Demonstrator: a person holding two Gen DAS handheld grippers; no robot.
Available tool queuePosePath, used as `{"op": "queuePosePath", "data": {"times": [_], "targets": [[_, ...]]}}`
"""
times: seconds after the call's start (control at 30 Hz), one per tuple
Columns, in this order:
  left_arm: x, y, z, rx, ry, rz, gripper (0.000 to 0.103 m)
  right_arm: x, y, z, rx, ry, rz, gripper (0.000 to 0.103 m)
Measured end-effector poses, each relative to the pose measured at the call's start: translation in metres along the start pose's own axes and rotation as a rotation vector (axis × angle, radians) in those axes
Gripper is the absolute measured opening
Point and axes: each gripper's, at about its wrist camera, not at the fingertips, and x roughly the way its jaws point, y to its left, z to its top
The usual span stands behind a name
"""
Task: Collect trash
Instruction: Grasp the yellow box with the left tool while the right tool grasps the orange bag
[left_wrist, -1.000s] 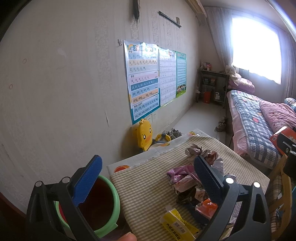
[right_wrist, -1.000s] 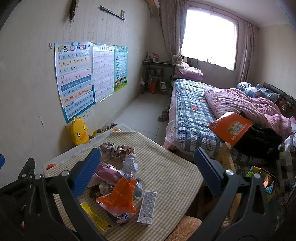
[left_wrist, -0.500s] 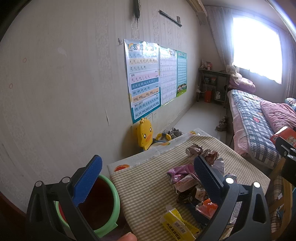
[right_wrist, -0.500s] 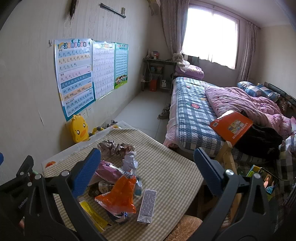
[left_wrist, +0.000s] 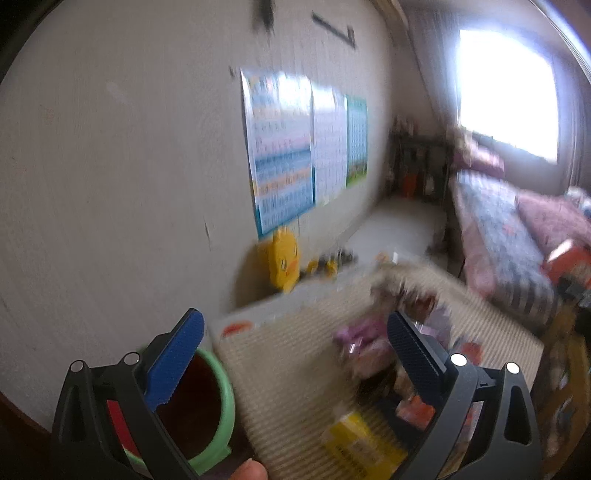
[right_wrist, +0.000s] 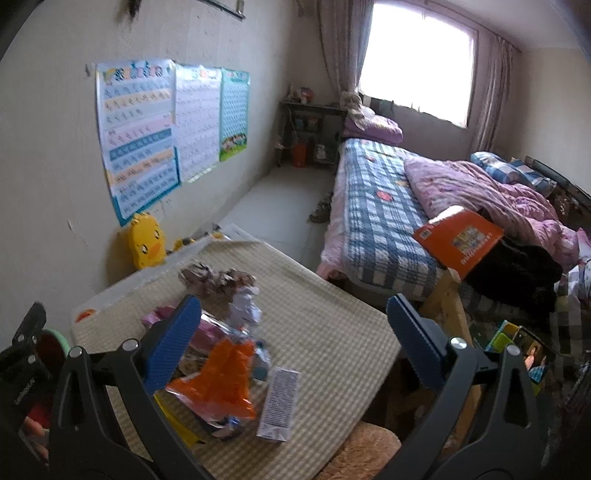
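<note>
So the trash here is a loose pile of wrappers (right_wrist: 218, 332) sitting on the left half of a small table (right_wrist: 332, 332) covered in a checked cloth. Nearest to us in the right wrist view there's an orange wrapper (right_wrist: 221, 376), crumpled, lying flat, its narrower end pointing toward the far side of the table. Just to the right of it lies a small grey carton (right_wrist: 279, 404), flat on its side with its long axis running near-to-far, tilted a bit to the right at the far end. Behind those we see a pink wrapper (right_wrist: 207, 332), a wad of white paper (right_wrist: 245, 304) and some crumpled brownish foil (right_wrist: 212, 278) at the far end of the pile. A yellow packet (left_wrist: 360, 441) lies at the near edge.

Our right gripper (right_wrist: 293, 339) hangs above the near edge of the table, fingers spread wide and holding nothing; the pile sits under and just past its left finger, the carton between the two. The left gripper (left_wrist: 295, 354) is likewise gaping and empty, though that view is smeared with motion blur. Below its left finger is a green bin (left_wrist: 207, 410) with a dark inside, standing just left of the table.

Further out: posters (right_wrist: 147, 136) on the left wall, a yellow duck toy (right_wrist: 146, 242) on the floor below them, and a bed (right_wrist: 380, 221) on the right.
</note>
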Motion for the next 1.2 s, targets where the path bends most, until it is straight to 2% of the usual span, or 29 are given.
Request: {"op": "queuePosePath", "data": {"times": [0.1, 0.17, 0.23, 0.3, 0.4, 0.5, 0.63, 0.73, 0.93, 1.0, 1.07, 1.2], "targets": [[0.040, -0.010, -0.028, 0.045, 0.220, -0.047, 0.095, 0.017, -0.008, -0.016, -0.009, 0.056, -0.006, 0.099], [0.058, -0.017, -0.049, 0.042, 0.302, -0.058, 0.095, 0.033, -0.014, -0.035, -0.020, 0.124, -0.002, 0.099], [0.074, -0.026, -0.067, 0.032, 0.377, -0.130, 0.094, 0.044, -0.017, -0.050, -0.028, 0.180, 0.007, 0.099], [0.095, -0.038, -0.087, 0.018, 0.492, -0.203, 0.094, 0.052, -0.021, -0.063, -0.029, 0.221, 0.022, 0.099], [0.119, -0.049, -0.109, -0.015, 0.602, -0.245, 0.085, 0.061, -0.026, -0.072, -0.017, 0.265, 0.053, 0.099], [0.136, -0.054, -0.124, -0.031, 0.646, -0.254, 0.081, 0.062, -0.032, -0.073, 0.017, 0.266, 0.084, 0.099], [0.140, -0.055, -0.128, -0.080, 0.640, -0.280, 0.072, 0.068, -0.035, -0.077, 0.044, 0.288, 0.122, 0.099], [0.135, -0.052, -0.123, -0.106, 0.647, -0.322, 0.058, 0.078, -0.034, -0.083, 0.068, 0.335, 0.155, 0.099], [0.131, -0.046, -0.116, -0.134, 0.648, -0.345, 0.048, 0.102, -0.032, -0.105, 0.121, 0.450, 0.201, 0.099], [0.135, -0.041, -0.116, -0.151, 0.657, -0.346, 0.052, 0.111, -0.031, -0.114, 0.132, 0.487, 0.201, 0.099], [0.139, -0.038, -0.120, -0.176, 0.671, -0.356, 0.061, 0.115, -0.031, -0.122, 0.143, 0.503, 0.220, 0.099], [0.136, -0.041, -0.122, -0.179, 0.672, -0.375, 0.073, 0.125, -0.026, -0.133, 0.155, 0.538, 0.259, 0.099]]}}
